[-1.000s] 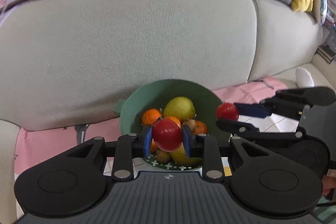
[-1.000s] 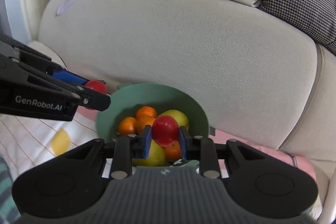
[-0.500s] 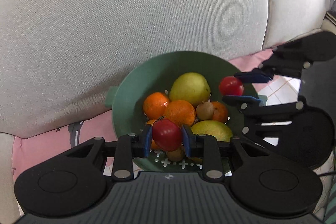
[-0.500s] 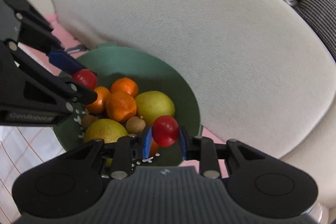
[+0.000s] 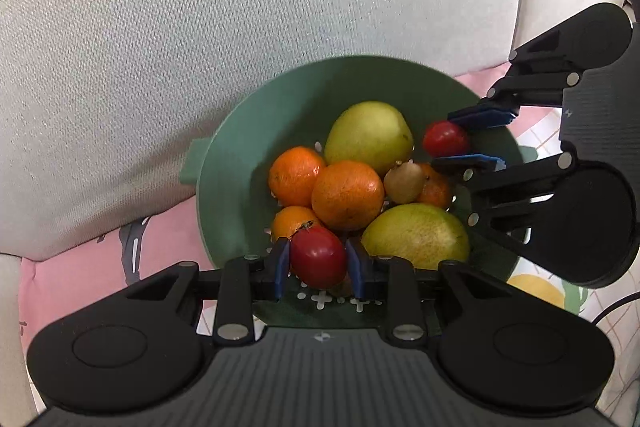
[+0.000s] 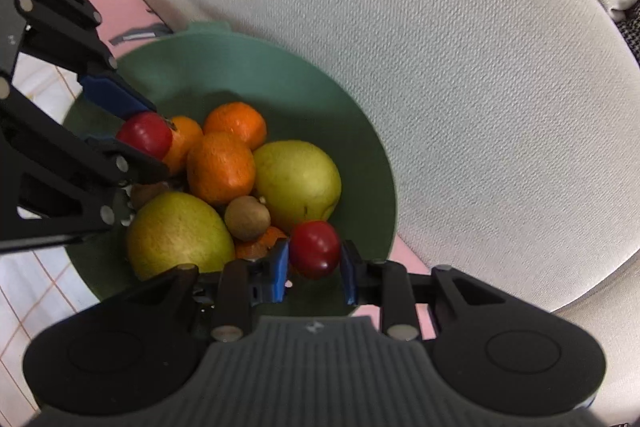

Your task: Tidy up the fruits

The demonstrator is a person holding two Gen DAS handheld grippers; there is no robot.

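Observation:
A green bowl (image 5: 248, 131) (image 6: 352, 131) sits on the sofa seat. It holds two yellow-green pears (image 5: 368, 137), several oranges (image 5: 347, 195) and a small brown fruit (image 5: 404, 180). My left gripper (image 5: 318, 259) is shut on a red tomato (image 5: 318, 257) over the bowl's near edge. My right gripper (image 6: 314, 263) is shut on another red tomato (image 6: 315, 249) over the bowl's right side; it also shows in the left wrist view (image 5: 446, 139). The left gripper and its tomato (image 6: 145, 135) show in the right wrist view.
The beige sofa backrest (image 5: 240, 7) rises right behind the bowl. A pink cloth (image 5: 160, 239) and a checked white cloth (image 6: 40, 291) cover the seat around the bowl.
Both grippers have moved forward and down over the bowl, each still holding its tomato. The bowl looks larger and nearer in both views.

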